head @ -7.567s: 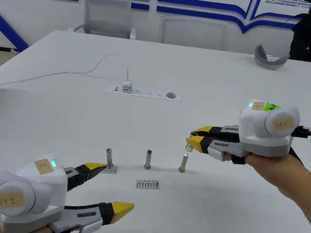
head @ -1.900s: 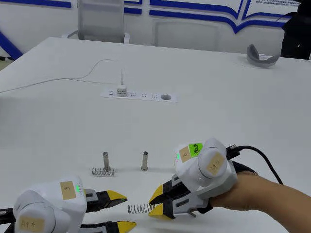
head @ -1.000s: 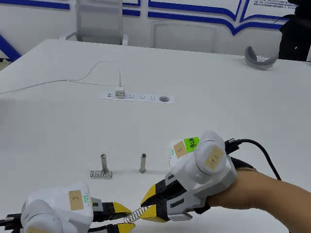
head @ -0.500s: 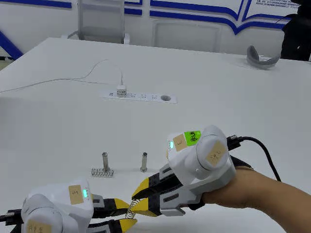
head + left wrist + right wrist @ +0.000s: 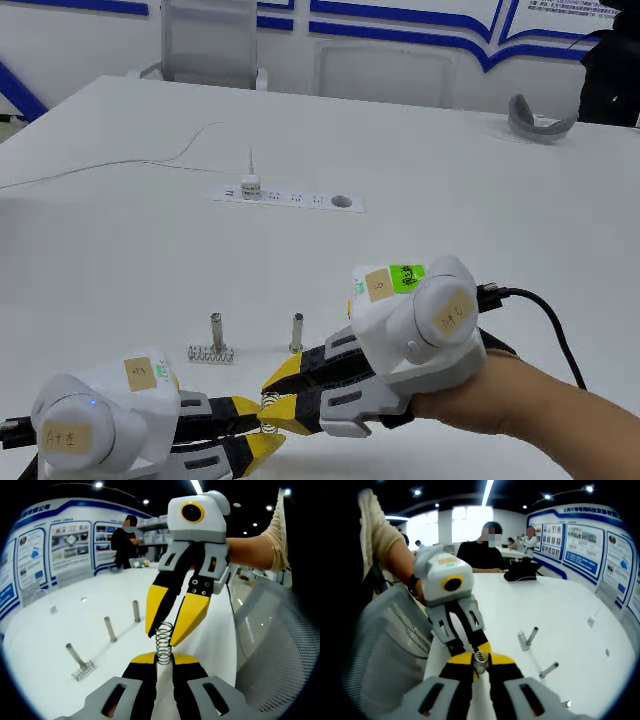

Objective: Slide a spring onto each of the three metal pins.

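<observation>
A short steel spring hangs in the air between the two grippers. My right gripper is shut on one end of it and my left gripper is shut on the other. In the left gripper view the spring stands up from my left gripper into the right gripper. In the right gripper view my right gripper pinches the spring. Two upright metal pins stand bare; a second spring lies at the left pin's foot. A third pin stands beyond them.
A white power strip with a plugged-in cable lies across the middle of the white table. A grey headset rests at the far right. A chair stands behind the table. People sit at a further table.
The right gripper picked the loose spring off the table and carried it up and left to the left gripper, whose jaws have narrowed onto it. Pins and the other spring stayed put.
</observation>
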Demonstrator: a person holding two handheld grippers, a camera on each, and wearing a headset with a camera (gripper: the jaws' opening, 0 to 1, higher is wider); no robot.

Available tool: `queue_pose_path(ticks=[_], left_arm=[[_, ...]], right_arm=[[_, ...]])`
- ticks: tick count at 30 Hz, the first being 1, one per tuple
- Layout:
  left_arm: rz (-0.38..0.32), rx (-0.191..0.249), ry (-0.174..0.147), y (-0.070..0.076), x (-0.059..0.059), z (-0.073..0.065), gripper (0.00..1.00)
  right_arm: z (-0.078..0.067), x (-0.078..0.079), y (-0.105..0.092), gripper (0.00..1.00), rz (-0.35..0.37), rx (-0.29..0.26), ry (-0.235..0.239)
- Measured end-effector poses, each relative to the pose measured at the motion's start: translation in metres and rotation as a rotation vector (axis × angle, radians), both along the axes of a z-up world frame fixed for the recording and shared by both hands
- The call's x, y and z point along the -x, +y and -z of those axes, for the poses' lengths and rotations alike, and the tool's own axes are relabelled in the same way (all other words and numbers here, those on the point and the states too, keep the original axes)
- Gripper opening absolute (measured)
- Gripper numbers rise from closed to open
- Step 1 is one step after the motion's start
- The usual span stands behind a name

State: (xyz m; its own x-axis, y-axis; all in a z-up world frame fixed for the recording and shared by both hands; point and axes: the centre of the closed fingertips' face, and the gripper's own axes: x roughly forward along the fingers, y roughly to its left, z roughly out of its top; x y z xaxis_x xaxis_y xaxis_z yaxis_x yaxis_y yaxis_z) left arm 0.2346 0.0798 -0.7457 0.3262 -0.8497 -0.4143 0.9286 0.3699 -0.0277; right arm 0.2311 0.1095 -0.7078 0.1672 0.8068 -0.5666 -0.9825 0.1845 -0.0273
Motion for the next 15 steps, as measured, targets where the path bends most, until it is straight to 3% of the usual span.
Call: queue_pose_path(ticks=[15], left_arm=[[-0.042, 0.016, -0.01, 0.0059, -0.0068, -0.0042, 0.16]], right_arm=[[-0.0032, -0.0042, 0.0018, 0.12, 0.036, -0.047, 0.007]])
